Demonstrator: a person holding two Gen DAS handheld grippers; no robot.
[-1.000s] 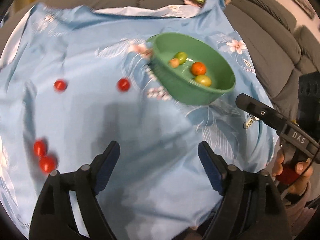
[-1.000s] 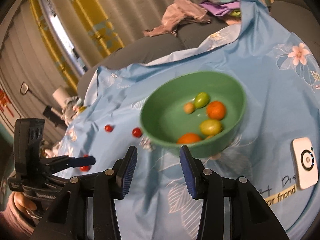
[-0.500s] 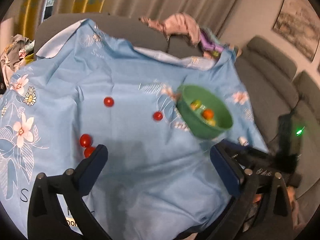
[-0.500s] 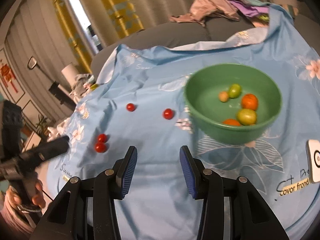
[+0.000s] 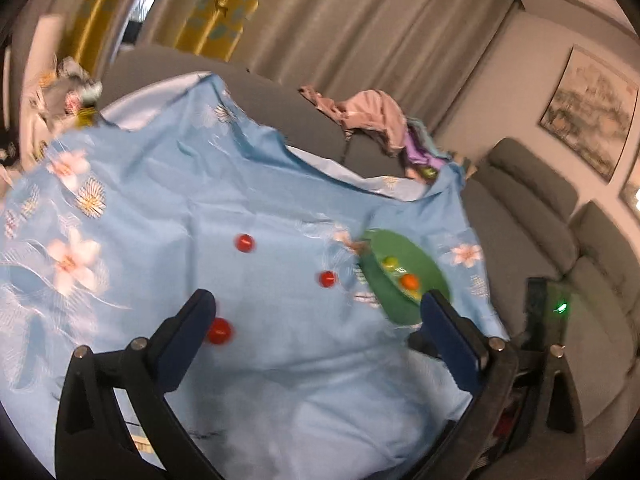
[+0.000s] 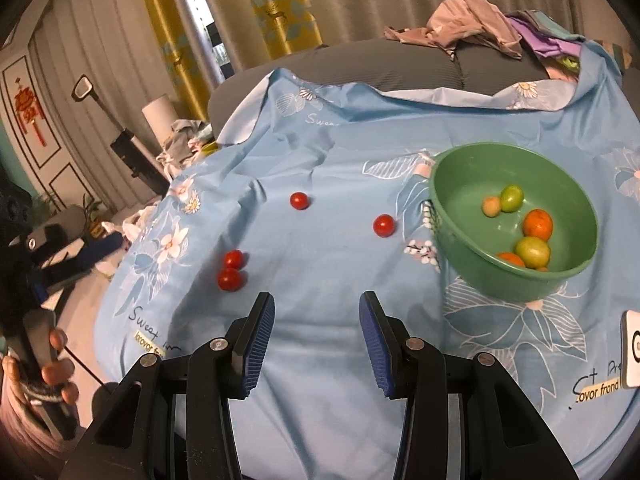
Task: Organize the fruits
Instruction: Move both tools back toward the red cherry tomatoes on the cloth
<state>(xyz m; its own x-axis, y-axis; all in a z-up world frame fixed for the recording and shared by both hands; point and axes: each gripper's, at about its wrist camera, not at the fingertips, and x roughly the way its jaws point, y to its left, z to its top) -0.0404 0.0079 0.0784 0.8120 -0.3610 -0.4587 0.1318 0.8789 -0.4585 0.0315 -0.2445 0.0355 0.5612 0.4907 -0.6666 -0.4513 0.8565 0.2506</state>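
A green bowl with several small green and orange fruits stands at the right of the blue flowered cloth; it also shows in the left wrist view. Several red cherry tomatoes lie loose on the cloth: one near the bowl, one farther back, a touching pair at the left. In the left wrist view one tomato lies by the left finger. My right gripper is open and empty, above the cloth's front. My left gripper is wide open and empty, raised and pulled back.
A white device lies at the cloth's right front edge. Clothes are piled on the grey sofa back behind. Grey sofa seats lie to the right. The cloth falls off at the left toward floor clutter.
Both grippers have lifted and pulled back from the cloth, so the bowl and tomatoes look smaller. The left view tilted up toward the room. Both grippers stayed open.
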